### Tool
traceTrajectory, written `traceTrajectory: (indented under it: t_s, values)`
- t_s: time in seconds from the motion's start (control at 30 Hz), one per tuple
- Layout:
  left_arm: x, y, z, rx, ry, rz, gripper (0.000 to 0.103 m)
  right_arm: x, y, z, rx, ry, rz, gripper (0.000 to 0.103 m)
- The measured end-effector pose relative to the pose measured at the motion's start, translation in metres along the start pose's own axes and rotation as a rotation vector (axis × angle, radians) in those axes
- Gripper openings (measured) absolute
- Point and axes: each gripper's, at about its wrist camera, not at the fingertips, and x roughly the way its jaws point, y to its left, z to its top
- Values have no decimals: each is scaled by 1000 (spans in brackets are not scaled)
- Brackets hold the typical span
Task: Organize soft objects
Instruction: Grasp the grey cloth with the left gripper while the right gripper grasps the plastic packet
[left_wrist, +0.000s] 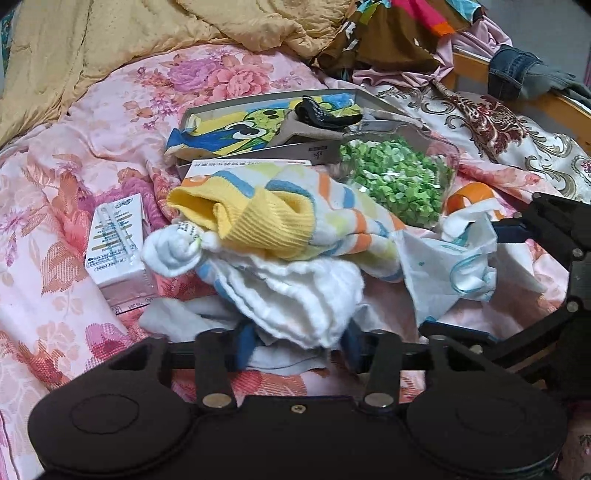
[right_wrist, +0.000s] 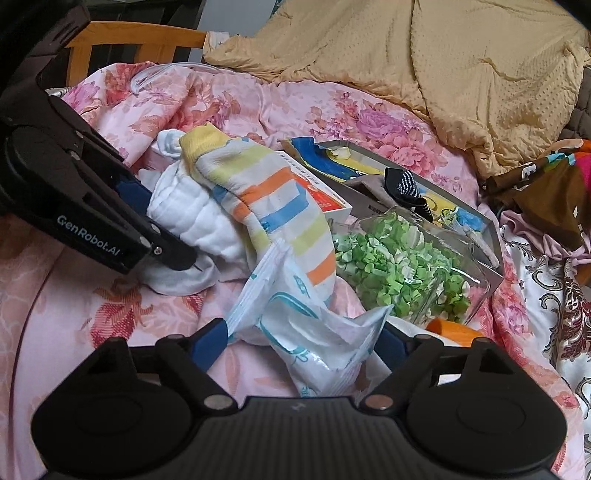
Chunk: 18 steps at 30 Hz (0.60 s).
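A pink floral bedspread (right_wrist: 280, 99) carries the clutter. The white quilted cloth (left_wrist: 295, 291), under a striped sock (left_wrist: 295, 218), sits pinched between the left gripper (left_wrist: 295, 343) pads. The right gripper (right_wrist: 303, 339) straddles a white plastic packet (right_wrist: 314, 332); grip unclear

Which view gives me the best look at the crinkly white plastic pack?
Right wrist view: the white plastic pack lies front and centre between that gripper's fingers. In the left wrist view the pack sits off right, partly tucked under the striped sock.
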Motion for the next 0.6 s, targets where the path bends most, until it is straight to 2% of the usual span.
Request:
traceTrajectory:
  t_s: [0.23, 0.37, 0.5, 0.6]
  values:
    - [-6, -4, -1, -18, 5, -22, 19, -3, -1, 1, 13, -8, -11, 80]
    - [-9, -5, -2, -36, 16, -58, 16, -3, -1, 2, 8, -3, -23, 78]
    - [-13, -9, -4, -79, 35, -136, 15, -4, -2, 2, 9, 0, -40, 78]
    - [-16, -16, -8, -71, 43, -176, 15, -6, -4, 2, 14, -3, -60, 74]
